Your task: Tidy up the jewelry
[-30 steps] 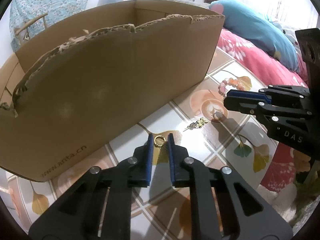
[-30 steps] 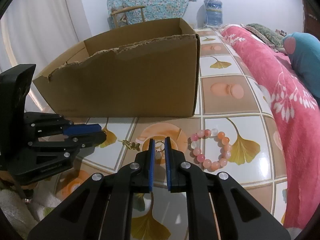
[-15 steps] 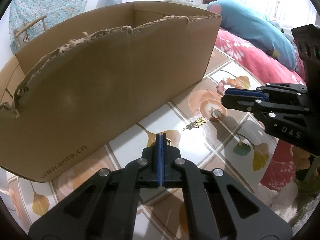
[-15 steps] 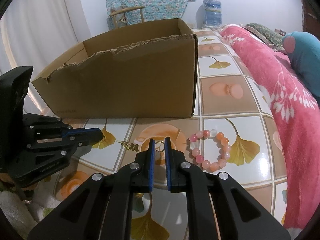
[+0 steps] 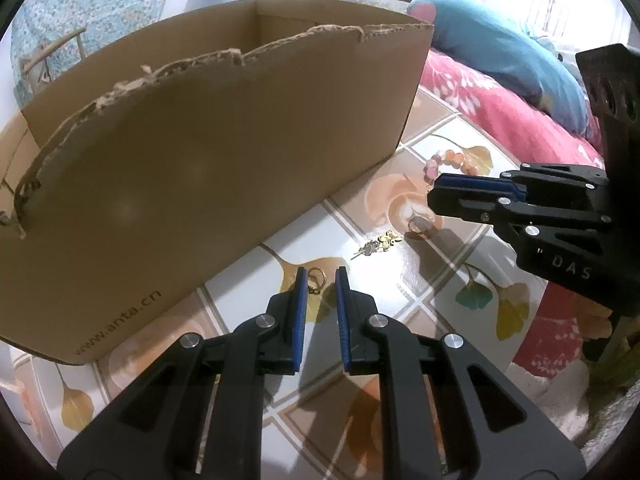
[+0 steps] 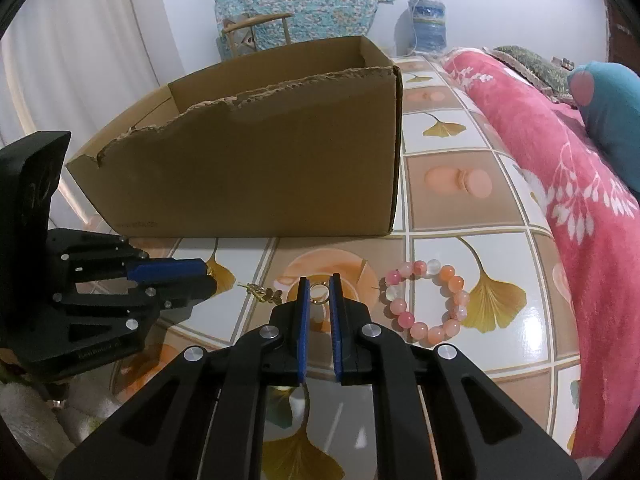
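Lower centre of each wrist view: left gripper [image 5: 321, 276], jaws just reopened, is straddling a gold ring [image 5: 315, 279] without pinching. Right gripper [image 6: 319, 285] is bracketing a second ring [image 6: 319, 291]; contact indeterminable. Bead bracelet [image 6: 426, 300] is lying right.

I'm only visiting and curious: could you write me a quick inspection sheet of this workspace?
Surface: glossy covering printed with tiles and ginkgo leaves.
Job's things: pink bead bracelet, gold sprig charm, small gold hoop and small ring, all lying apart.
Clutter: cardboard box with a torn rim and open top, behind the jewelry.
Grippers: left gripper jaws have just been opening, with the hoop between the tips. Right gripper jaws are narrowly apart, the ring between the tips, no grip evident.
Cables: nothing seen.
Surroundings: pink floral blanket, blue pillow, wooden chair, water jug.
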`<state>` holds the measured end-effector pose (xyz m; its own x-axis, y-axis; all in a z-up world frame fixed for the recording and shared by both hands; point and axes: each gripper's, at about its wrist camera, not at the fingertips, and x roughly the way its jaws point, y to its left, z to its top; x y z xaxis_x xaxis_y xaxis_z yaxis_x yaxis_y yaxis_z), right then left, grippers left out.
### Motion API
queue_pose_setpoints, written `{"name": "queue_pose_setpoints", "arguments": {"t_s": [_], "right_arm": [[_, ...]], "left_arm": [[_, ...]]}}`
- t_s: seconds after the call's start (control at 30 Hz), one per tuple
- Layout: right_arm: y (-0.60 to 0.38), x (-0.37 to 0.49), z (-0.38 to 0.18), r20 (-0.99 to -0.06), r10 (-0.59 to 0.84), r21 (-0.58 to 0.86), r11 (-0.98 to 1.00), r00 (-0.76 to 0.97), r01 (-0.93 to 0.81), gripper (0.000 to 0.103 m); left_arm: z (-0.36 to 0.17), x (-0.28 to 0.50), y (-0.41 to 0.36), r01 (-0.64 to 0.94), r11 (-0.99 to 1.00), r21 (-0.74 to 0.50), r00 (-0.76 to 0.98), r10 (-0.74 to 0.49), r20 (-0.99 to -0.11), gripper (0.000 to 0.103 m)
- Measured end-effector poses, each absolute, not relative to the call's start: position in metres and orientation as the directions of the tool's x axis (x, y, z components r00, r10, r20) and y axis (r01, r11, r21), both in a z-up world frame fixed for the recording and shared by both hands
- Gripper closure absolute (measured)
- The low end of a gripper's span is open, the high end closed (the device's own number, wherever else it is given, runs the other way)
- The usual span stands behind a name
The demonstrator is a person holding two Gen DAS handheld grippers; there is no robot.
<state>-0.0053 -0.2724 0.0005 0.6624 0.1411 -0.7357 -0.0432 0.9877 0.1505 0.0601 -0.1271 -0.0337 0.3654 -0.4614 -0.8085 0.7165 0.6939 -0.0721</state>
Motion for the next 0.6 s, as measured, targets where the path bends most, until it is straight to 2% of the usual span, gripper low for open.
{"name": "queue_pose_setpoints", "arguments": {"t_s": [0.2,0.37,0.6], "right_arm": [[-0.273,-0.0049,0.0,-0.734,0.144,0.155,0.987,0.663,-0.043,0.093],[-0.2724,-0.0049,-0.0004,-0.733,0.144,0.156,0.987,0.665,-0.042,0.093],[-0.2723,-0.0048,-0.002,-0.733,0.146,0.162,0.986,0.664,-0.038,0.093]], "left_arm": [[-0.0338,0.0577,-0.133,0.723,0.69,-0.041,0.38,-0.446,-0.811,0.09],[-0.0324,0.0635,-0.1305,0.712,0.698,-0.079,0.357,-0.456,-0.815,0.09],[-0.0329,0.0632,-0.1324,0.722,0.691,-0.037,0.379,-0.44,-0.814,0.09]]}}
